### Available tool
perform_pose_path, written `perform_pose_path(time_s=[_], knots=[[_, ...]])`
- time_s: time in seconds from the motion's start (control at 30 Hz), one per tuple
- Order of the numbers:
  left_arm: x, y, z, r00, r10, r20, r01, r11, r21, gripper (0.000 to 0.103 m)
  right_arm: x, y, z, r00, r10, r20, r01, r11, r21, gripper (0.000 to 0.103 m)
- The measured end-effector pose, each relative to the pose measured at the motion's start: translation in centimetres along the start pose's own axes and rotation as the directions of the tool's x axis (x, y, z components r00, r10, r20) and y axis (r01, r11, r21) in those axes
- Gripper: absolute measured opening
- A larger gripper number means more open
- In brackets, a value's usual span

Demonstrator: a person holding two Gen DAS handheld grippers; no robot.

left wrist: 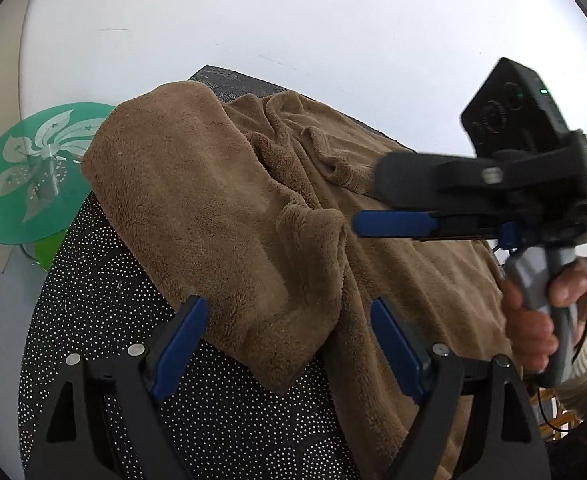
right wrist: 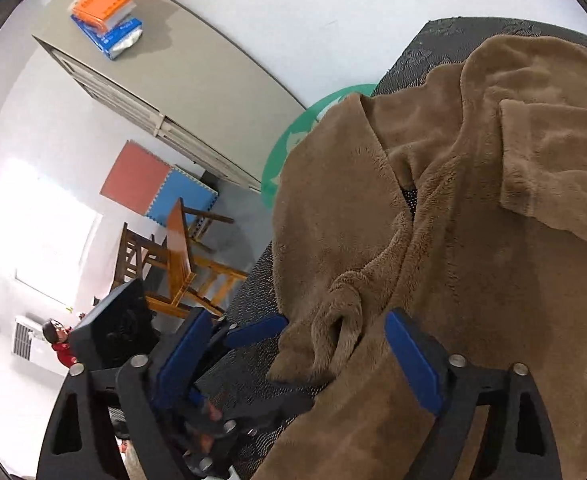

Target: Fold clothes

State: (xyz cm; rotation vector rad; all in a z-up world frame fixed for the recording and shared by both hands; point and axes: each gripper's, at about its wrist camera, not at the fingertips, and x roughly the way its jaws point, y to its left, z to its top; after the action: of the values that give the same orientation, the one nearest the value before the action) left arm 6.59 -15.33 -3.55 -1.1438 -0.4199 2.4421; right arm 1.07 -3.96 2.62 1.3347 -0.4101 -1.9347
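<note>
While both grippers hover wide open and empty over the brown fleece [left wrist: 221, 208] on the dotted table [left wrist: 93, 300], only the right wrist view shows chairs [right wrist: 173, 264].

Left gripper [left wrist: 289, 344]; right gripper [right wrist: 293, 356].

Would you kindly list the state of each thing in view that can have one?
Garment: brown fleece, rumpled, partly folded over itself, draped over the dotted mat.
Sleeve cuff: bunched, lying between the right gripper's fingers, not clamped.
Left gripper: open, above the garment's folded edge.
Right gripper: open.
Hand: wrapped around the right gripper's handle.
</note>
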Motion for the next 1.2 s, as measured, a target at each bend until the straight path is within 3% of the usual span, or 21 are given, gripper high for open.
perform_pose_path(time_s=[0.2, 0.57, 0.7, 0.93, 1.2], knots=[[-0.2, 0.4, -0.2, 1.000, -0.019, 0.005, 0.019, 1.000, -0.014, 0.089, 1.9, -0.3, 0.2, 1.000, 0.018, -0.011, -0.018, 1.000, 0.019, 0.067], [-0.4, 1.0, -0.6, 1.000, -0.031, -0.002, 0.030, 0.999, -0.043, 0.092, 4.2, -0.1, -0.7, 0.987, -0.159, -0.021, 0.157, 0.984, -0.082, 0.026], [-0.4, 0.8, -0.6, 1.000, -0.021, -0.002, 0.021, 0.999, -0.044, 0.092, 3.7, 0.1, -0.6, 0.981, -0.193, -0.006, 0.191, 0.976, -0.108, 0.017], [-1.6, 1.5, -0.6, 1.000, 0.001, 0.019, 0.000, 0.997, -0.080, 0.092, -0.9, 1.3, 0.9, 0.974, -0.198, 0.111, 0.213, 0.967, -0.141, 0.016], [-2.2, 0.9, -0.1, 0.999, 0.017, 0.029, -0.014, 0.997, -0.075, 0.092, -6.0, 2.7, 2.7, 0.950, -0.198, 0.242, 0.243, 0.955, -0.172, 0.017]])
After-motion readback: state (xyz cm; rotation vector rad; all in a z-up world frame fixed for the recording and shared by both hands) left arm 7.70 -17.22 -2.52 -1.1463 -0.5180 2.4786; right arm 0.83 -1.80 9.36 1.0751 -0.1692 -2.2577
